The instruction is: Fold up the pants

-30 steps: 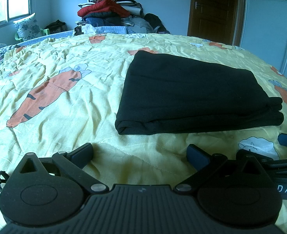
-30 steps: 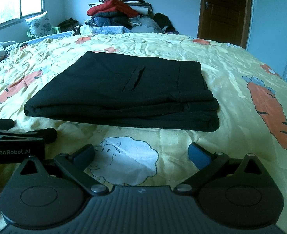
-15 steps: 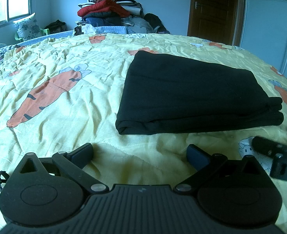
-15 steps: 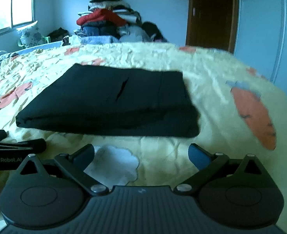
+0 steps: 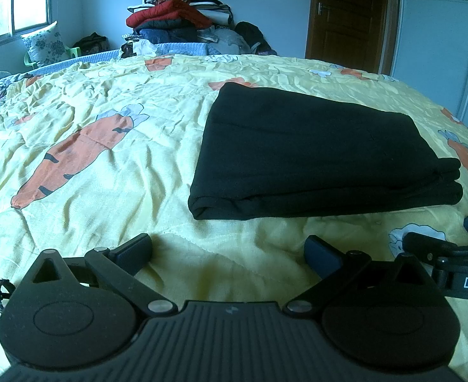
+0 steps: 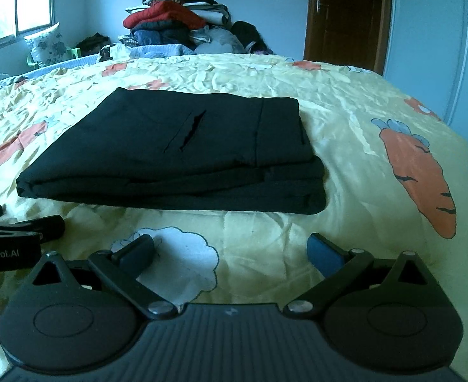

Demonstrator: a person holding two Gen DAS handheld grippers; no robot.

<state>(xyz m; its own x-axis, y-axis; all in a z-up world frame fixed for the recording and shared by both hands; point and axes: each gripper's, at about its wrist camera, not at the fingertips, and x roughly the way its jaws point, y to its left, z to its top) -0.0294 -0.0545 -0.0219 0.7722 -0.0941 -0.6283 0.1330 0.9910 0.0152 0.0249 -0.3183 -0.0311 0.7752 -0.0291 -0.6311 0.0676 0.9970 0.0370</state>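
Black pants [image 5: 316, 156] folded into a flat rectangle on the bed [image 5: 106, 172], long axis running 9 to 3 o'clock, waistband end toward 3, folded edge toward 9. Left tool [image 5: 229, 248] and right tool [image 6: 230, 248] spread wide, gripping nothing, low over the yellow carrot-print quilt just short of the pants. Clothes pile [image 5: 176, 16] at 12 o'clock, door [image 5: 348, 16] at 1, window [image 5: 14, 0] at 10.

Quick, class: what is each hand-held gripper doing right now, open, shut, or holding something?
Left hand-held gripper: open, holding nothing, short of the folded black pants.
Right hand-held gripper: open, holding nothing, over the bedspread.
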